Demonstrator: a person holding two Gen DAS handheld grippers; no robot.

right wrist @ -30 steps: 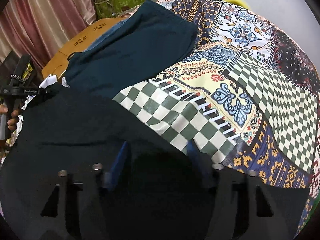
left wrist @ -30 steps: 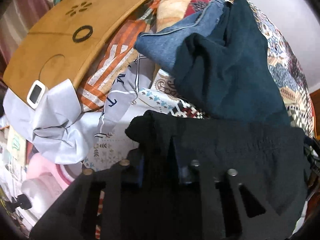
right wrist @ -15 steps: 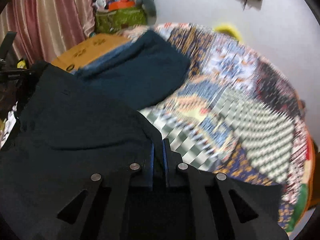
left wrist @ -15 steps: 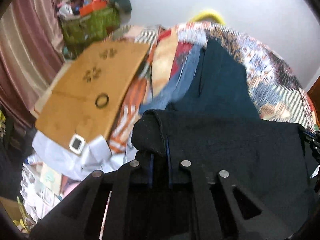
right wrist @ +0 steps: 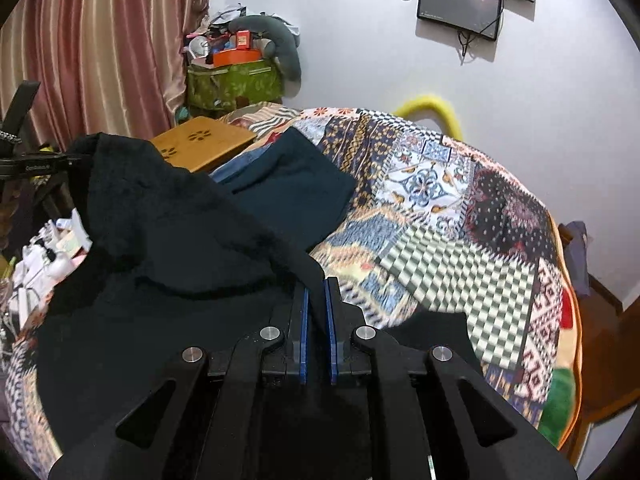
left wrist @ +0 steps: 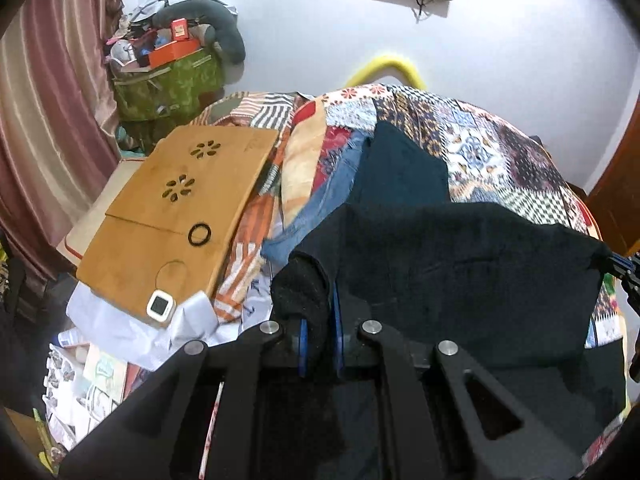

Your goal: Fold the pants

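The black pants (left wrist: 460, 276) hang stretched between my two grippers above the bed. My left gripper (left wrist: 319, 316) is shut on one corner of the pants, which bunches between its blue pads. My right gripper (right wrist: 315, 300) is shut on the other corner of the black pants (right wrist: 168, 240). The right gripper's tip shows at the right edge of the left wrist view (left wrist: 624, 266), and the left gripper at the left edge of the right wrist view (right wrist: 36, 160). The lower part of the pants drapes down out of sight.
A patchwork quilt (right wrist: 460, 216) covers the bed. A folded dark teal garment (left wrist: 400, 172) lies on blue jeans (left wrist: 324, 204) on it. A wooden lap desk (left wrist: 176, 208) with a small white timer (left wrist: 160, 307) sits at the left. Clutter and a curtain (right wrist: 92, 44) stand behind.
Both grippers have closed on the pants' corners and lifted them up off the bed. The views have tilted upward to show the wall.
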